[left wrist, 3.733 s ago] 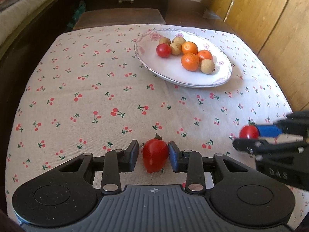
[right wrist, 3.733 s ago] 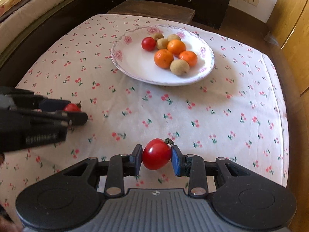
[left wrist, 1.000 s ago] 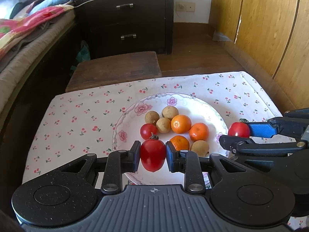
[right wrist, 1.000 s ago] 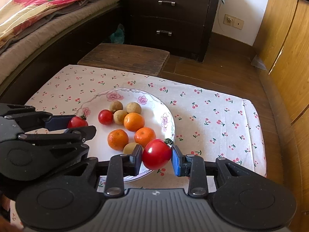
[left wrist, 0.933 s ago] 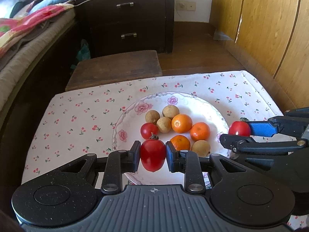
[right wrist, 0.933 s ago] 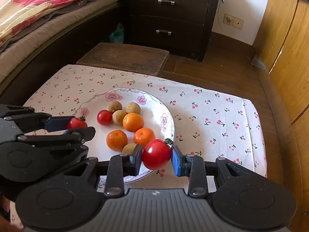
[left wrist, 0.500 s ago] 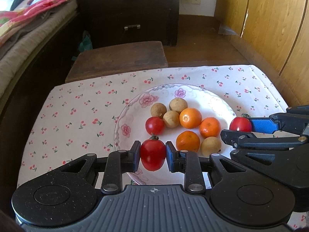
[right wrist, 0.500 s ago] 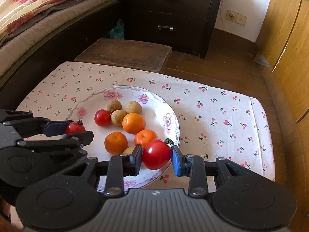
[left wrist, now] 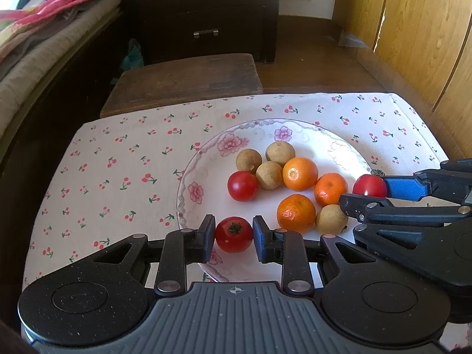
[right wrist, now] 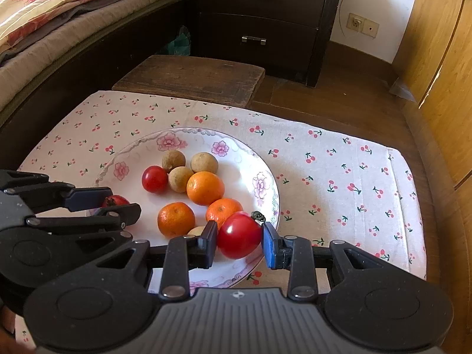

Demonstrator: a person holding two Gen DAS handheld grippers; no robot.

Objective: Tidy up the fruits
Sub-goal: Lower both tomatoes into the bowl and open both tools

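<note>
Fruit on a flowered plate (left wrist: 203, 159), seen from the left wrist camera. The plate sits on a bench covered by a white cloth (left wrist: 118, 159) printed with small red cherries. On the plate lie one red tomato (left wrist: 242, 185), three oranges (left wrist: 300, 173) and four small brown round fruits (left wrist: 248, 160). The left tool (left wrist: 234, 234) is closed on a second tomato (left wrist: 234, 234), stem end facing the camera, held over the near rim of the plate. At the right edge the right tool (left wrist: 370, 192) reaches in sideways, gripping a third tomato (left wrist: 369, 185) above the plate's right side; one of its pads is blue. Behind the bench stand a low wooden stool (left wrist: 185, 81), a dark drawer chest (left wrist: 212, 11), a bed (left wrist: 44, 29) with a pink patterned blanket, and wooden cupboard doors (left wrist: 419, 29). No writing can be read on either tool.

From the right wrist camera, the right tool (right wrist: 239, 235) pinches its tomato (right wrist: 239, 235) over the near right rim of the plate (right wrist: 259, 177), just beside an orange (right wrist: 223, 209). The left tool (right wrist: 118, 203) enters from the left, its tomato (right wrist: 115, 200) mostly hidden between the fingers, above the plate's left side. A wall socket (right wrist: 362, 25) shows beside the chest (right wrist: 259, 14). No labels are legible here either.
</note>
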